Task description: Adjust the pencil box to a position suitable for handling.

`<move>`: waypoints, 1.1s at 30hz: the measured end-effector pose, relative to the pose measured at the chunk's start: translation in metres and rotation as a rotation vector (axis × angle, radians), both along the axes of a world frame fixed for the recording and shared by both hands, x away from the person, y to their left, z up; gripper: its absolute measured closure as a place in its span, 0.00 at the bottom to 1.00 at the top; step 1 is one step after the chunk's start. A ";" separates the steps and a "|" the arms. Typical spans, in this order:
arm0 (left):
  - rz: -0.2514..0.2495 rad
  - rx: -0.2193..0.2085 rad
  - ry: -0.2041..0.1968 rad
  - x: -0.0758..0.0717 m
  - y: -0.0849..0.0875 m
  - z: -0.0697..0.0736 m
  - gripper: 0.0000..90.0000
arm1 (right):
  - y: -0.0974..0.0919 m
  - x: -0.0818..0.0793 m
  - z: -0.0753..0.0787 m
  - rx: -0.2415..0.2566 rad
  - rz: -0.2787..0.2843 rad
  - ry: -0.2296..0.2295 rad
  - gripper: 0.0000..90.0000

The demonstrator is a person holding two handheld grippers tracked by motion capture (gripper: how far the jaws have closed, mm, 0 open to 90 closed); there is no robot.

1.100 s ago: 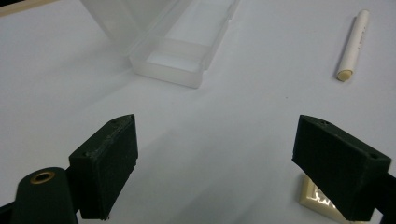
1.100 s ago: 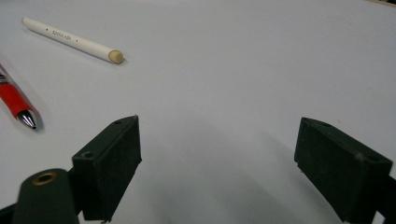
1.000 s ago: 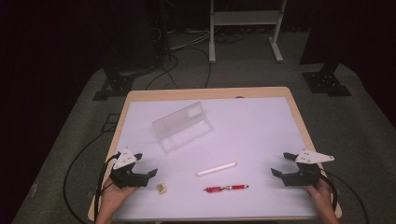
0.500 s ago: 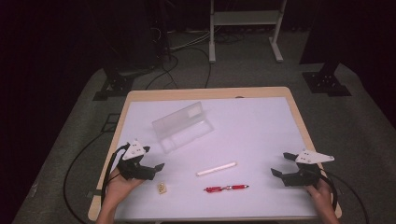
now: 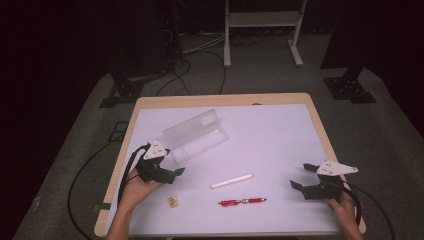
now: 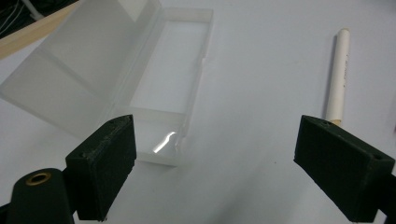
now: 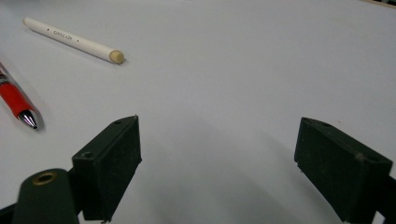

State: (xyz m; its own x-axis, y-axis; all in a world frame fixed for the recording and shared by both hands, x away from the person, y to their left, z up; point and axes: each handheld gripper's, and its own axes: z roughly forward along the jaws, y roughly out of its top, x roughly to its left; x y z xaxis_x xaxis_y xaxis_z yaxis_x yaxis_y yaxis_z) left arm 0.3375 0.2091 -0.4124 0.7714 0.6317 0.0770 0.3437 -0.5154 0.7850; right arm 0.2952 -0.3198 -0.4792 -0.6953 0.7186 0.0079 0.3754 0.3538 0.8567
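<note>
- Two tools sit low over the white bench (image 5: 280, 135), one at each side, both with jaws spread wide and nothing between them.
- The left tool (image 5: 172, 172) hangs just beside the near end of the clear plastic box (image 5: 197, 135), which lies open with its lid tipped back toward the far left of the bench.
- The left gripper view brings the box (image 6: 154, 79) close: its tray is bare inside, its near end lies just ahead of the left-hand jaw, and the lid leans away to the left.
- That same view shows the white pencil (image 6: 337, 77) running up beside the right-hand jaw, apart from the box.
- The high view shows the white pencil (image 5: 232, 181) lying at a slant near the middle, with a red pen (image 5: 242, 201) just nearer the person and a small tan eraser (image 5: 173, 201) to the left of the pen.
- The right tool (image 5: 300, 176) is well apart from these things, over bare bench.
- The right gripper view shows the pencil's tan end (image 7: 74, 40) and the pen's metal tip (image 7: 16, 103) at its far left.
</note>
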 end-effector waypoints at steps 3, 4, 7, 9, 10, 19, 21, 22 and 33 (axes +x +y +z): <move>-0.004 0.009 0.002 0.003 -0.003 0.000 0.13 | 0.000 0.000 0.000 -0.002 0.001 -0.001 0.15; -0.004 0.009 0.003 0.004 -0.004 0.001 0.13 | 0.000 0.000 0.000 -0.002 0.001 -0.001 0.15; -0.006 0.010 0.001 0.007 -0.006 0.001 0.13 | 0.000 0.000 0.000 -0.002 0.001 -0.001 0.15; -0.005 0.008 0.006 0.010 -0.008 0.001 0.13 | 0.000 0.000 0.000 -0.003 0.002 -0.001 0.15; -0.006 0.010 0.007 0.011 -0.008 0.000 0.13 | 0.000 0.000 0.000 -0.004 0.002 -0.001 0.15; -0.022 0.016 0.008 0.023 -0.020 0.002 0.14 | 0.000 -0.001 0.000 0.001 0.000 -0.003 0.15; -0.029 0.024 0.008 0.027 -0.024 0.002 0.15 | 0.000 -0.001 0.000 0.003 0.000 -0.002 0.15; -0.033 0.027 0.011 0.029 -0.027 0.003 0.15 | 0.000 -0.001 0.000 0.003 0.000 -0.002 0.15; -0.066 0.037 0.017 0.045 -0.048 0.005 0.15 | 0.000 -0.001 0.000 0.005 0.002 -0.007 0.15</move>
